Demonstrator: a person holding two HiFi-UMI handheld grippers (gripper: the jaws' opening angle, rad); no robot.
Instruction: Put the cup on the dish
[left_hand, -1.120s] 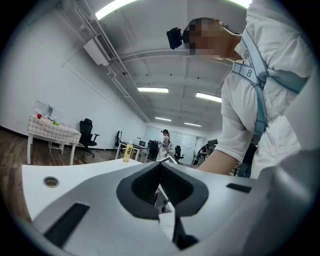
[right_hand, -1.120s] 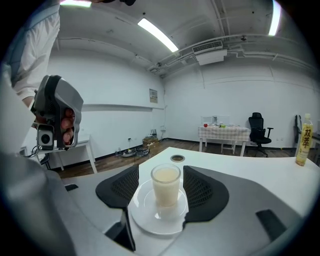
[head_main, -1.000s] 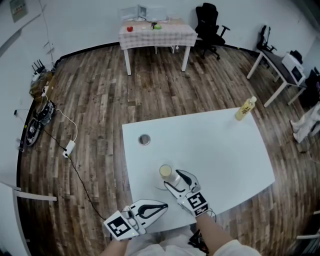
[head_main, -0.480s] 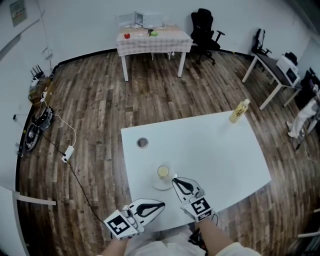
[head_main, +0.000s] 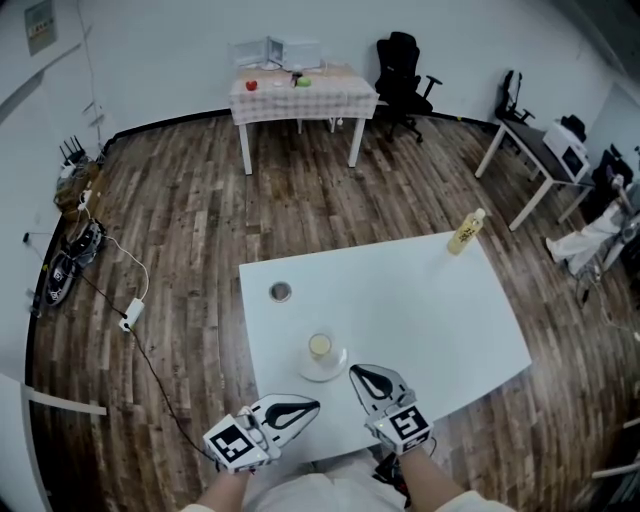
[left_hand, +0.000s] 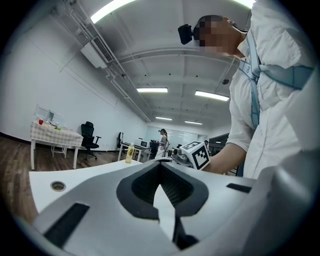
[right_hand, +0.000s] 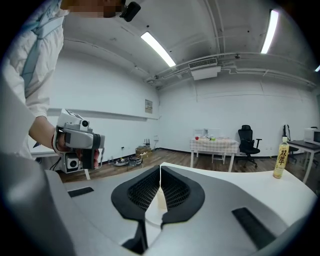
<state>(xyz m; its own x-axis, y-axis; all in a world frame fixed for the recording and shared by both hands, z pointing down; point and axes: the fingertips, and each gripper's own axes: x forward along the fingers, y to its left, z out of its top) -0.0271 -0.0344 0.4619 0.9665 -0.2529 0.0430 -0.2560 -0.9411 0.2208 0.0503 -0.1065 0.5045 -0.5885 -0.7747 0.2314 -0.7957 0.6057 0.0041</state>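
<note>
Cup (head_main: 320, 346) stands upright on the dish (head_main: 337, 368) near the table's (head_main: 430, 300) front edge, just ahead and left of the right gripper (head_main: 353, 372), the nearer one, whose jaws have just been closing and meet on nothing. The left gripper (head_main: 316, 404), jaws together and empty too, sits farther back. The right gripper view shows the cup only as a pale sliver behind its pads
</note>
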